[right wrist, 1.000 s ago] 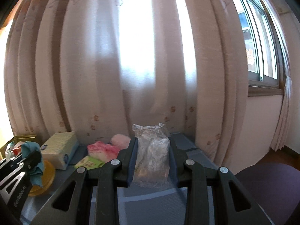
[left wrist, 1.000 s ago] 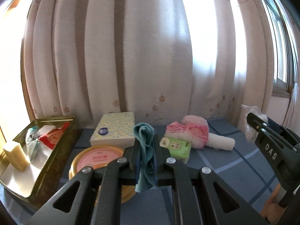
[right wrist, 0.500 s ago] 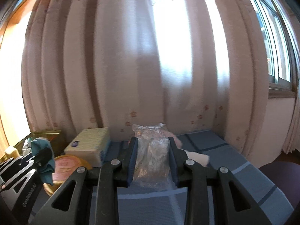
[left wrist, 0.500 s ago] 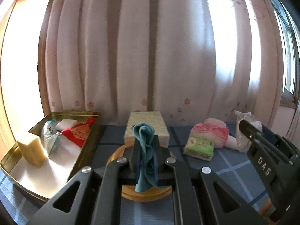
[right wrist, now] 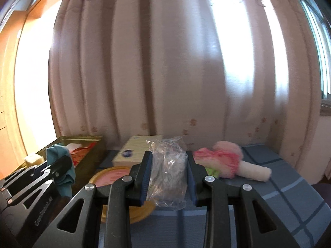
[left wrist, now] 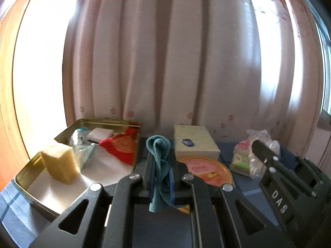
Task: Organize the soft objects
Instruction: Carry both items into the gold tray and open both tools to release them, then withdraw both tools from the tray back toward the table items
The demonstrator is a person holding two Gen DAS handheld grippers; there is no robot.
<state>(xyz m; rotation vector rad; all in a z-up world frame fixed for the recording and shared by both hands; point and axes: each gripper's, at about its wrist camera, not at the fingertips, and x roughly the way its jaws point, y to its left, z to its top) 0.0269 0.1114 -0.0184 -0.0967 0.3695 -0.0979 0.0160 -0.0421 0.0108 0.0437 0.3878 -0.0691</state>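
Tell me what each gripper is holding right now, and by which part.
The left gripper pinches a folded teal cloth around its middle. The right gripper clamps a crumpled clear plastic bag by its sides.

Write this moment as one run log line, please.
left gripper: shut on teal cloth | right gripper: shut on clear plastic bag | gold tray: left of both
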